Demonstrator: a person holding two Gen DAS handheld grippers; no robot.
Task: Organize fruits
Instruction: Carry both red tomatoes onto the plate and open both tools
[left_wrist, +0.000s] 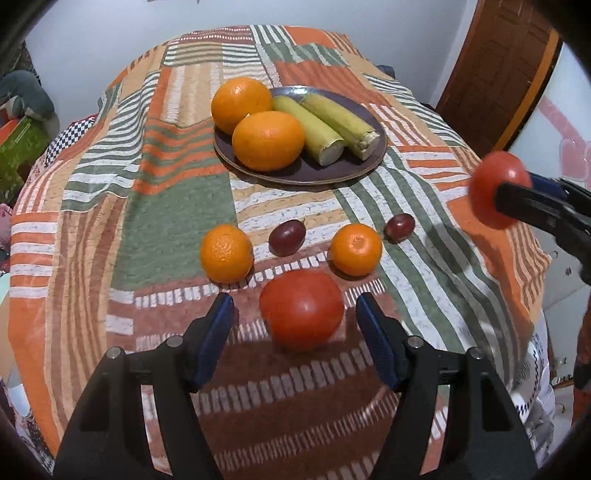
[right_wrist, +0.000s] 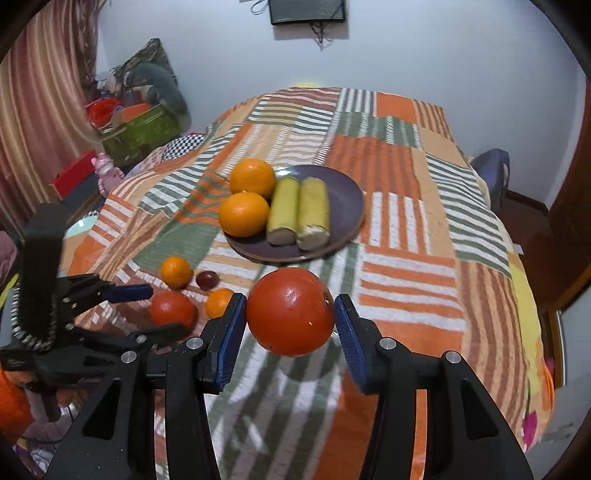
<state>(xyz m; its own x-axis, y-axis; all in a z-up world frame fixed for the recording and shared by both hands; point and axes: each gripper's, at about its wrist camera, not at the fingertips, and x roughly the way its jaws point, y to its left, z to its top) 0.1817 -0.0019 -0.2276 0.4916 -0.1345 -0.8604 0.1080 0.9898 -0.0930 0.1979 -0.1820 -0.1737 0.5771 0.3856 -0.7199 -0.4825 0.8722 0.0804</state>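
A dark plate (left_wrist: 332, 173) (right_wrist: 343, 195) holds two oranges (left_wrist: 267, 140) (right_wrist: 243, 214) and two yellow-green cut stalks (left_wrist: 340, 125) (right_wrist: 299, 210). On the cloth lie a red tomato (left_wrist: 301, 308) (right_wrist: 171, 308), two small tangerines (left_wrist: 226, 253) (left_wrist: 355, 249) and two dark grapes (left_wrist: 287, 237) (left_wrist: 399, 227). My left gripper (left_wrist: 295, 317) (right_wrist: 147, 310) is open, its fingers on either side of the lying tomato. My right gripper (right_wrist: 290, 321) is shut on a second red tomato (right_wrist: 290, 312) (left_wrist: 498, 188), held above the cloth in front of the plate.
The patchwork cloth (left_wrist: 166, 206) covers a raised surface that drops off at its edges. Boxes and toys (right_wrist: 136, 125) stand at the far left by a curtain. A wooden door (left_wrist: 498, 74) is at the right.
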